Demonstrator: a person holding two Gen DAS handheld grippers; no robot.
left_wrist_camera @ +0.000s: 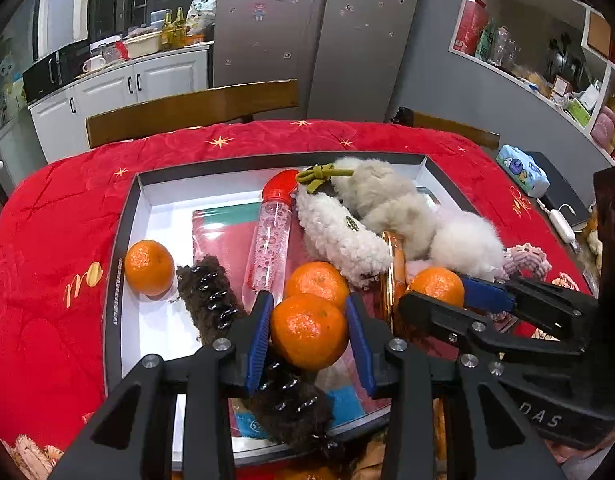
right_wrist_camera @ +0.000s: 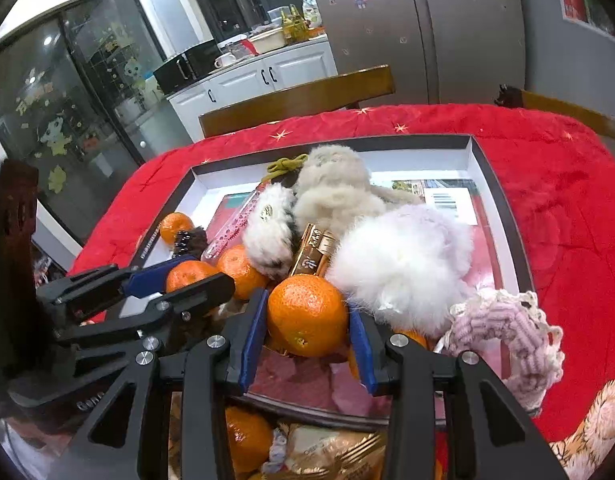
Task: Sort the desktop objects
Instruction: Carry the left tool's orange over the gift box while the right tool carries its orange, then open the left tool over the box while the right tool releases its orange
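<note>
Two glossy oranges, each clamped between blue gripper pads: one [left_wrist_camera: 309,332] over tray's near edge, other [right_wrist_camera: 306,315] beside

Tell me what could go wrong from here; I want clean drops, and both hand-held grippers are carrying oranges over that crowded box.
The left hand-held gripper holds its orange only by its sides; round fruit could slip out onto the bubble bottle. The right hand-held gripper and its orange hang close to the white fluffy toy and gold package, so a drop may roll off that pile. The two grippers are close together and could bump.
</note>
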